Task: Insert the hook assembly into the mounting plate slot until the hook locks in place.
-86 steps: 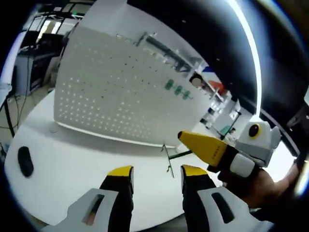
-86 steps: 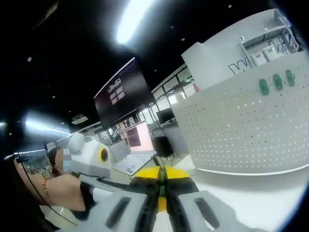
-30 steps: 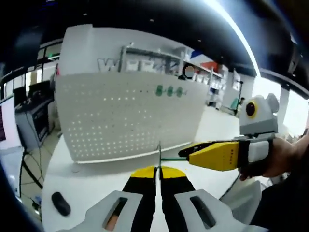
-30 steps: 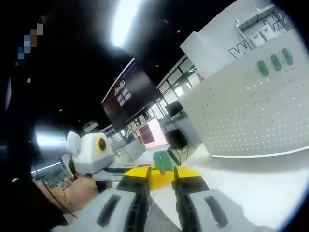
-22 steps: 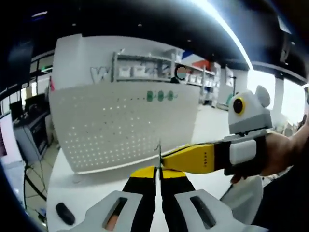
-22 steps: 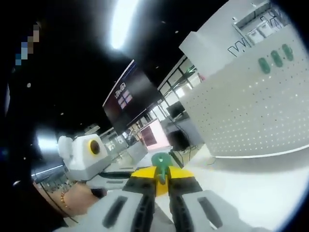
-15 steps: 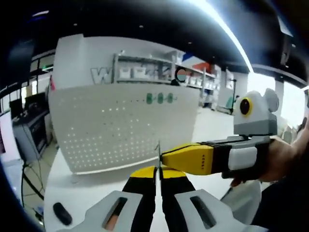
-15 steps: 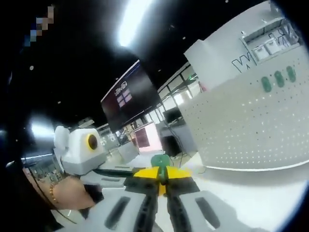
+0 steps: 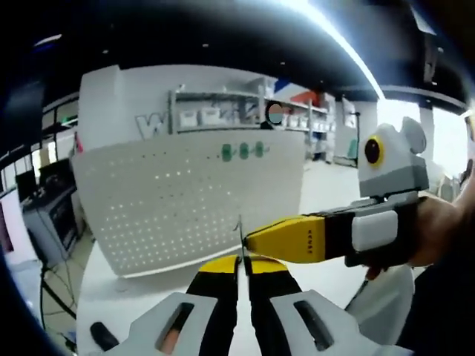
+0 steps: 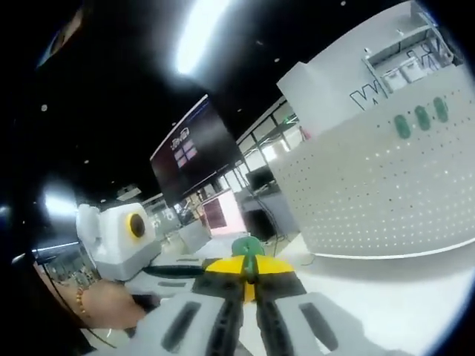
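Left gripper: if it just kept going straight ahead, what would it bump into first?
Probably the right gripper's yellow tip, which sits just ahead of the left gripper. Past that stands the white pegboard. Depth is hard to judge.

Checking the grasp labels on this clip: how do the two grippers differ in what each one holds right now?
The left gripper is shut on a thin metal plate standing on edge, while the right gripper is shut on a green hook with a rounded head. The plate looks bare grey and flat; the hook is coloured and bulkier. Both grippers are closed, with yellow-tipped black jaws.
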